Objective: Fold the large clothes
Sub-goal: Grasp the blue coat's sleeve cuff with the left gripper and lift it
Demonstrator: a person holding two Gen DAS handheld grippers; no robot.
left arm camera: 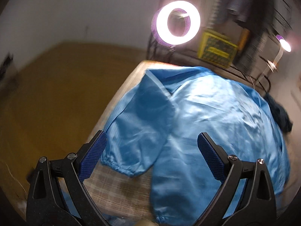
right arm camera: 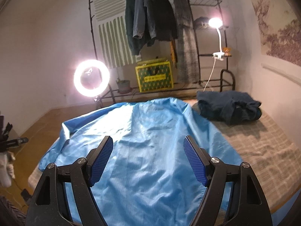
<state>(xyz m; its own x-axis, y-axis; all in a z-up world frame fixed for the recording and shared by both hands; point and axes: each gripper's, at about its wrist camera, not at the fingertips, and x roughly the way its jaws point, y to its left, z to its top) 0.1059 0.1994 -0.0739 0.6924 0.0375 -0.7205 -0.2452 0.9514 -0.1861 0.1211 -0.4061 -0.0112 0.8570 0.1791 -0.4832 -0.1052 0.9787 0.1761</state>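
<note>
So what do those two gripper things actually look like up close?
Both look alike. The left gripper and right gripper each have two black angular plastic arms with triangular cut-outs and round silver screws. The fingers carry dark blue pads with a fine gridded texture.

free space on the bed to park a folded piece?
Bare checked bedcover right of the blue coat, nearer than the dark folded garment. Small patch below the coat's sleeve cuff. The coat takes up the rest.
</note>
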